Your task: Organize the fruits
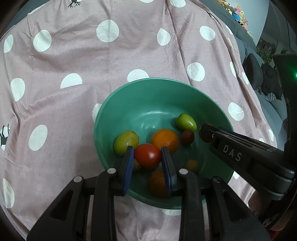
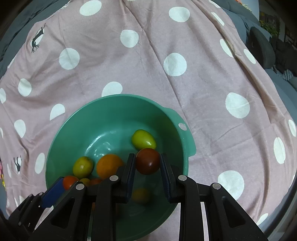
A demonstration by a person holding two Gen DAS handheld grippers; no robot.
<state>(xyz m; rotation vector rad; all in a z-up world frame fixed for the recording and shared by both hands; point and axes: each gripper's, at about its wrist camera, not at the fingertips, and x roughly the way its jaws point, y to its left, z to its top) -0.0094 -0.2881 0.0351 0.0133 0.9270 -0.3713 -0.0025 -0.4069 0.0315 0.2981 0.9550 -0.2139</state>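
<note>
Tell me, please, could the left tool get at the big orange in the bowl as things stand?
Probably not yet: the left tool is shut on a red tomato, so its jaws are full. The orange lies just beyond, uncovered, in the green bowl.

A pink cloth (image 1: 78,61) with white dots and small dark animal prints covers the surface. At far right sit grey cushions (image 1: 253,71) and what may be plush toys (image 1: 238,13).
</note>
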